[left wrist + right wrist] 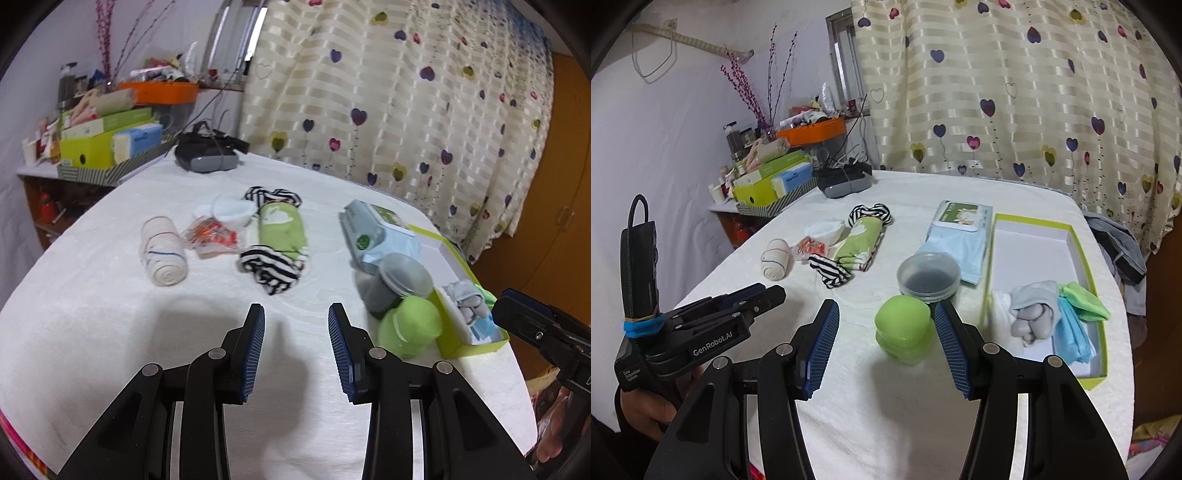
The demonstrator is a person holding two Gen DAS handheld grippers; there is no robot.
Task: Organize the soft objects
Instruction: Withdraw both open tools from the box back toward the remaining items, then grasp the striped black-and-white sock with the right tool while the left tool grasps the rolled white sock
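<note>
A white textured cloth covers the bench (886, 398), and on it, at the left, lies a rolled bandage (775, 260) beside a small orange-printed packet (809, 246), a white cup-shaped cloth (827, 228) and a green cloth roll (857, 242) with black-and-white striped fabric (829, 272) at both its ends. Toward the middle stand a green lidded jar (904, 328) and a clear-lidded dark jar (929, 275), close together, with a wet-wipes pack (960, 229) behind them. At the right edge sits an open lime-green box (1086, 243), and at the far end a dark headset (844, 181).

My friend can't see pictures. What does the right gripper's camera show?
The right gripper, jaws open, hovers over a green container on a white table. Beside it sits a green box holding folded cloths; farther back lie rolled socks and a wipes pack.
</note>
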